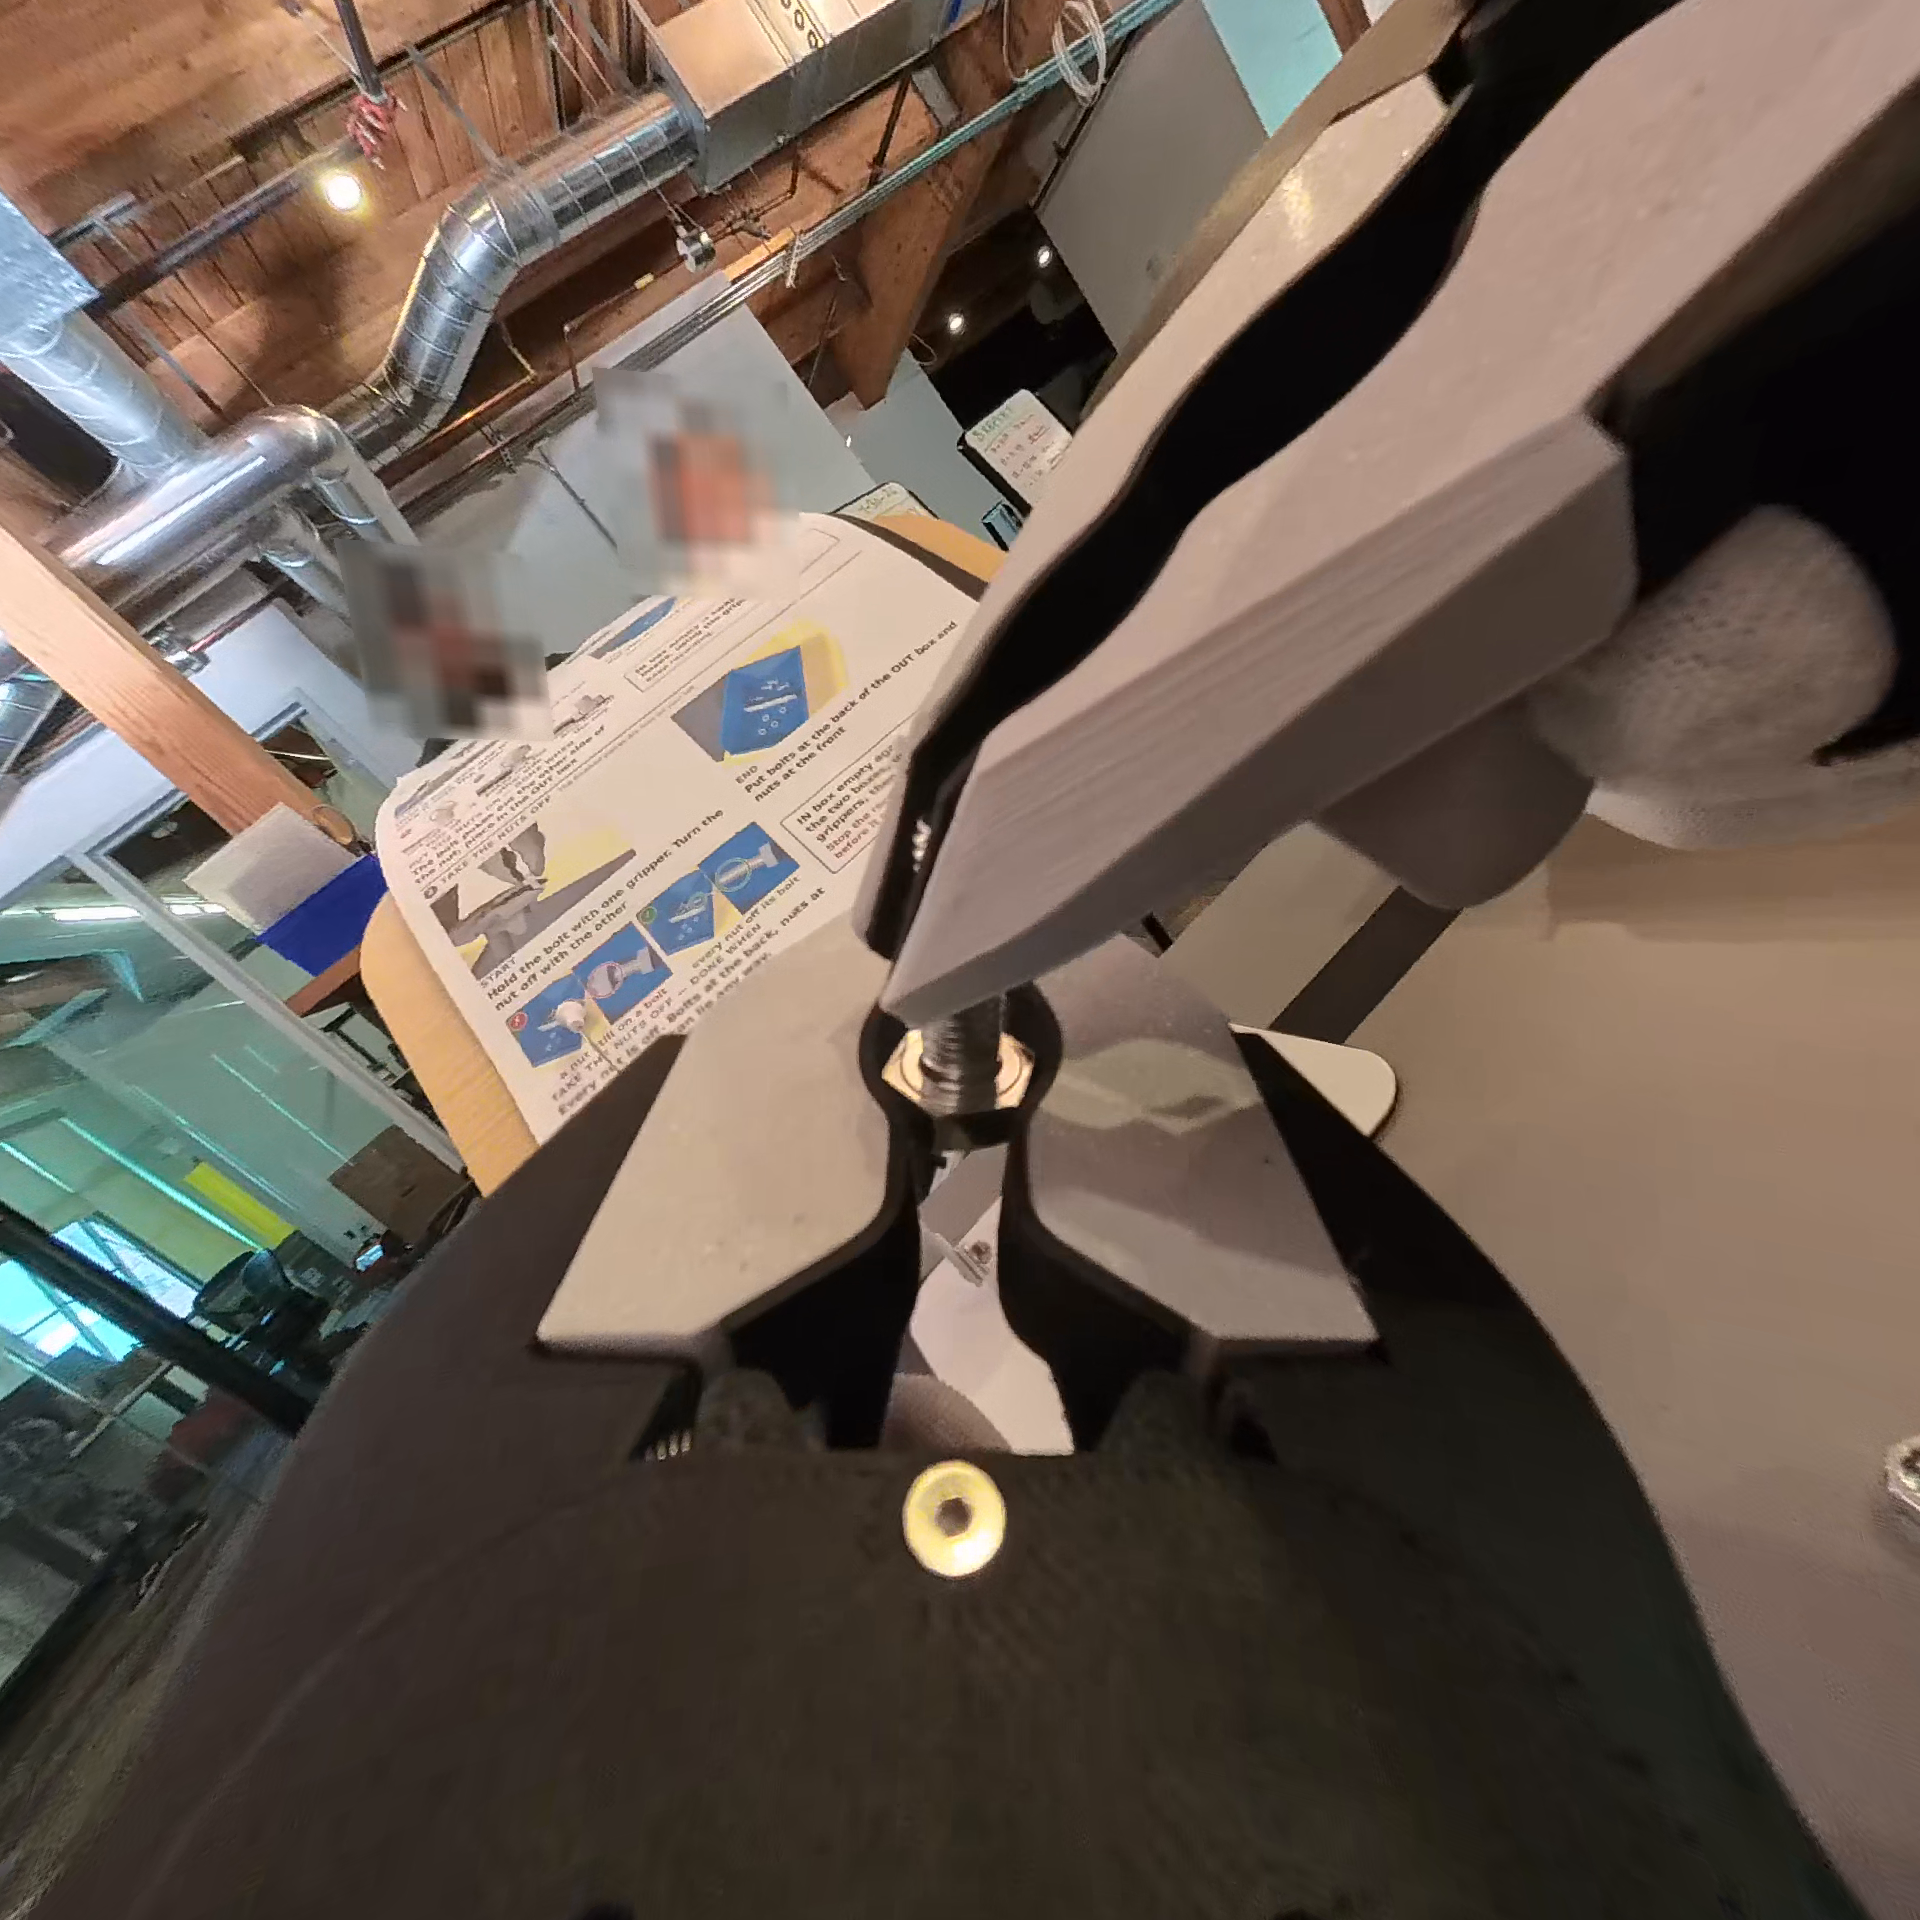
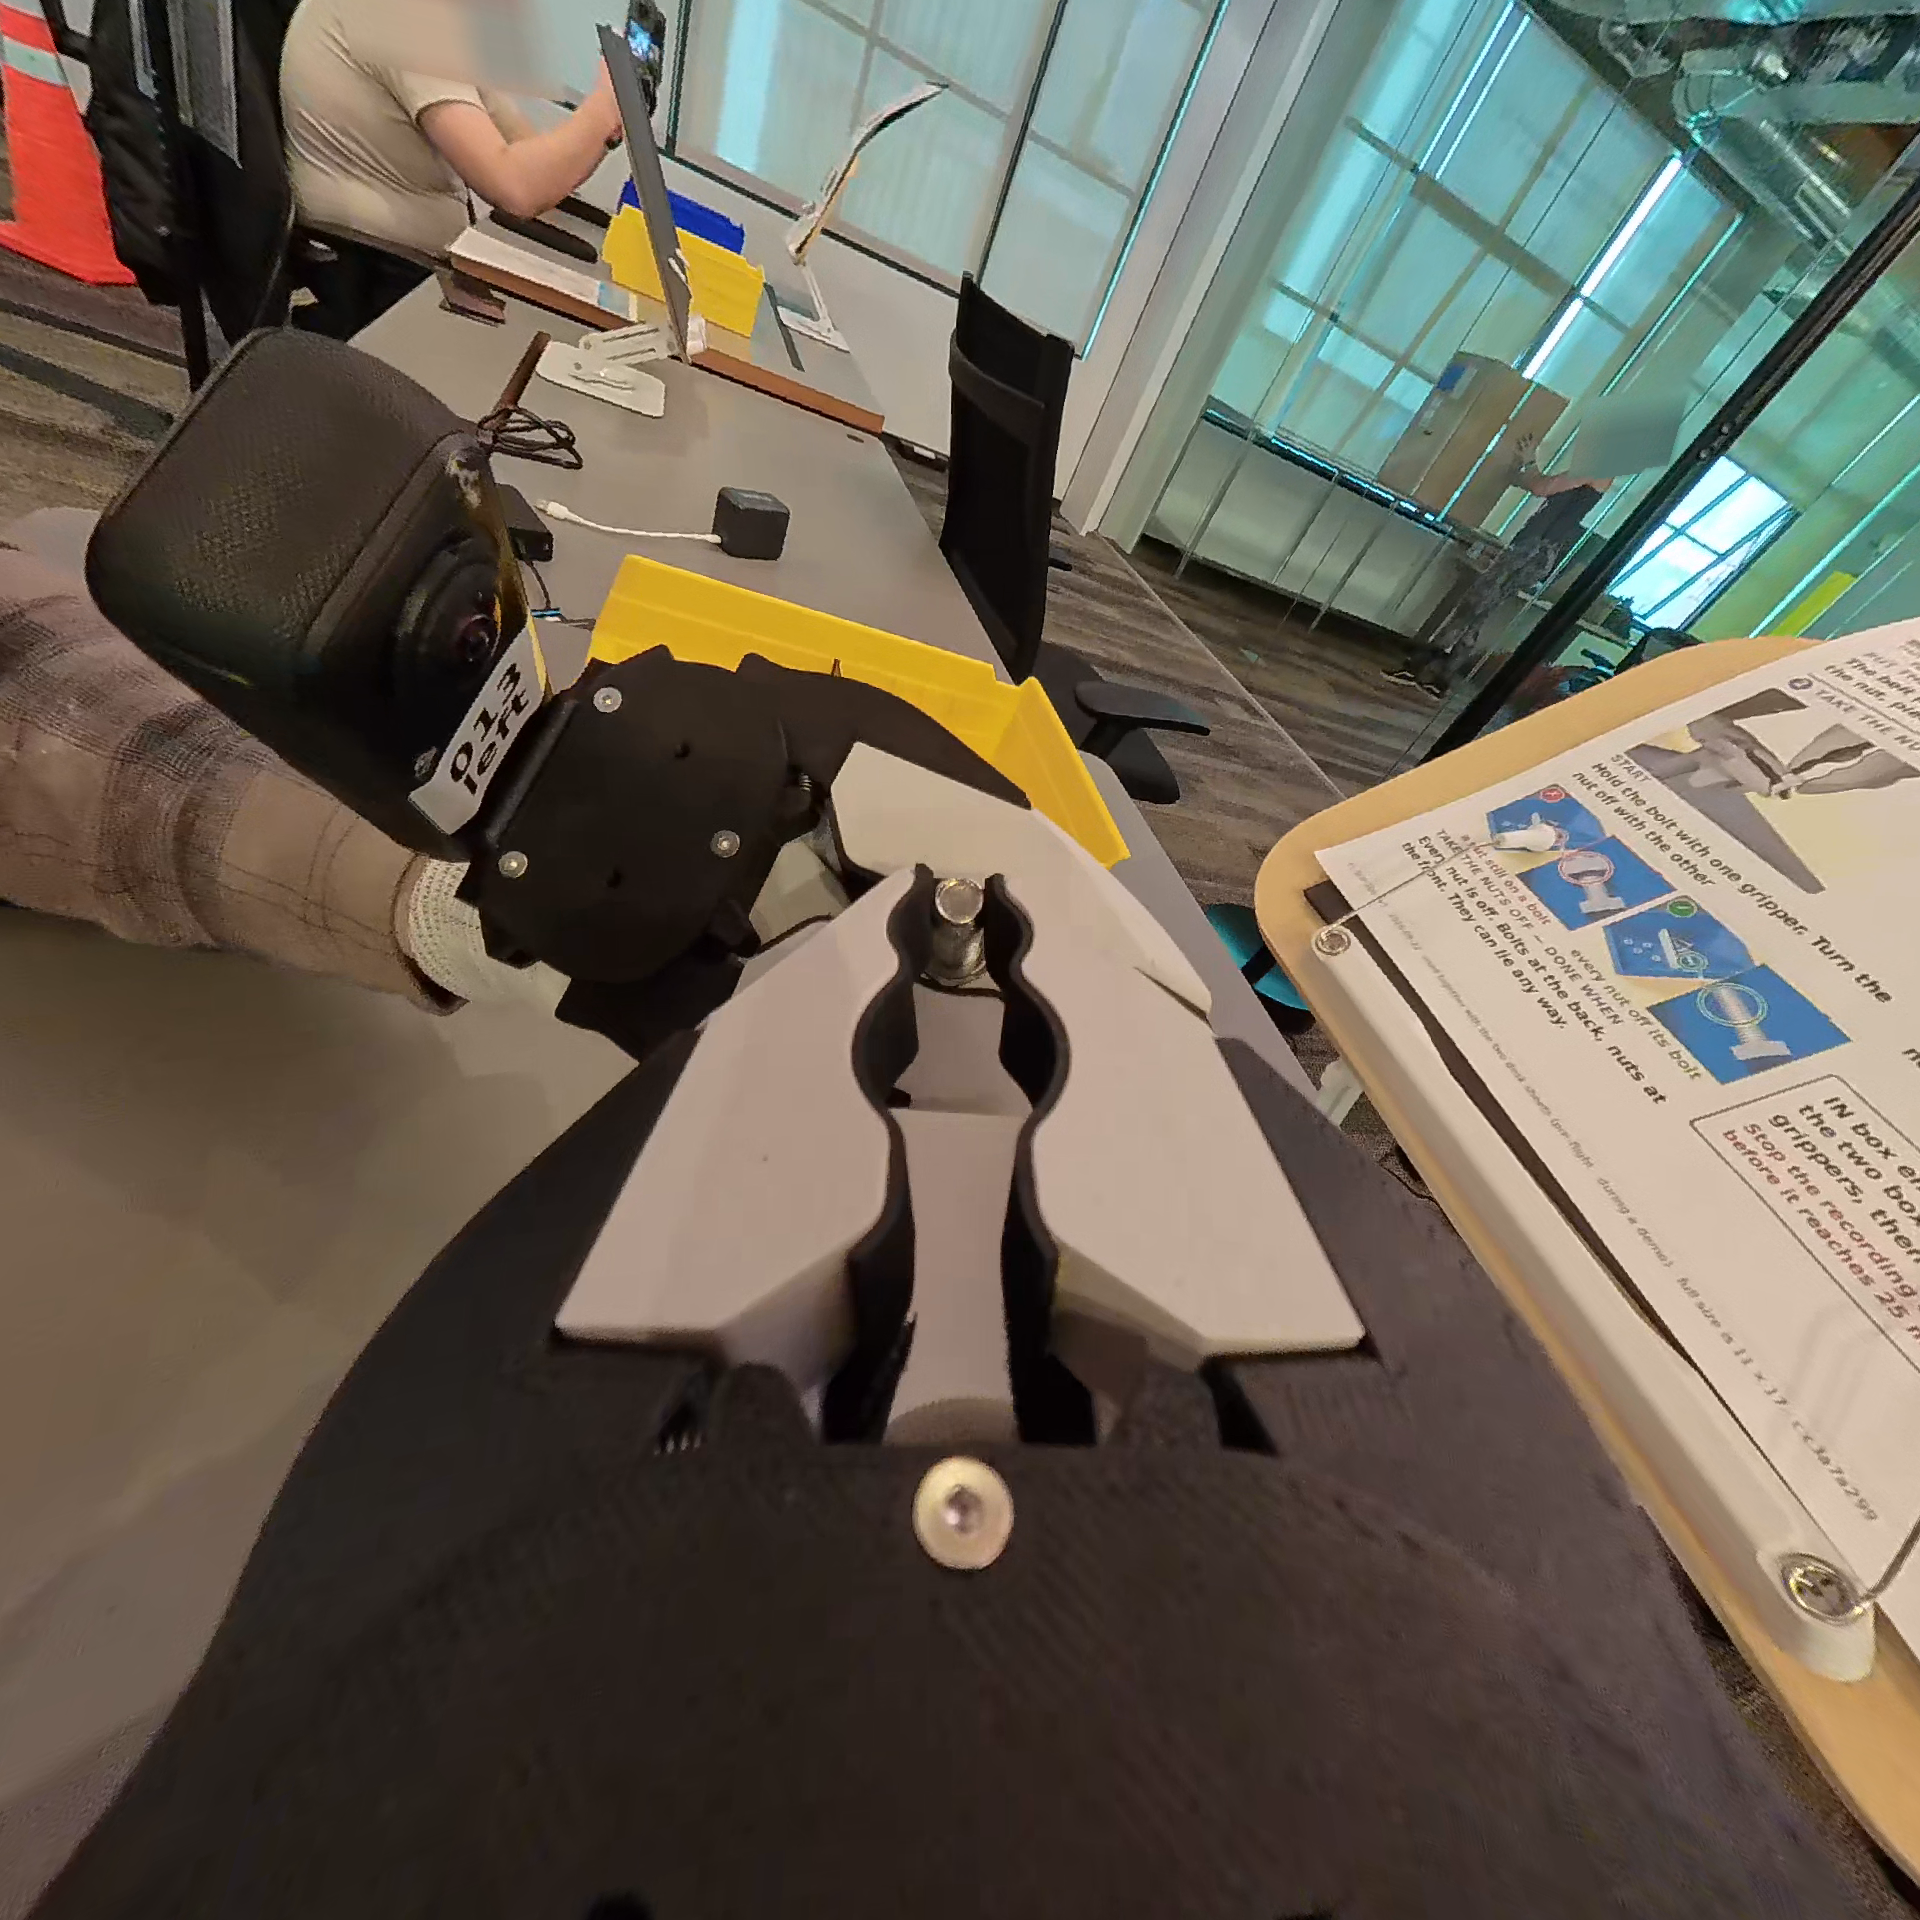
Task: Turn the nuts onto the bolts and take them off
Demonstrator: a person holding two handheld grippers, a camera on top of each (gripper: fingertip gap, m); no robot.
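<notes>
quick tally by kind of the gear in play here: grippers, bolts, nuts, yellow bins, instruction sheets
grippers: 2, left gripper and right gripper
bolts: 1, bolt held between both
nuts: 1, nut on the bolt's thread
yellow bins: 1 close by, yellow bin
instruction sheets: 1, instruction sheet
total: 6

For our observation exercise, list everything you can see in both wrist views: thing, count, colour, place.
nut: one, silver, clamped in the left gripper.
bolt: one, silver, clamped in the right gripper, threaded through the nut.
bin: one, yellow, on the grey table behind the grippers.
instruction sheet: one, white, on a tan board at right.
office chair: one, black, beside the table.
left gripper: grey fingers, black body.
right gripper: the same.
gloved hand: white, holding the left gripper.
</notes>
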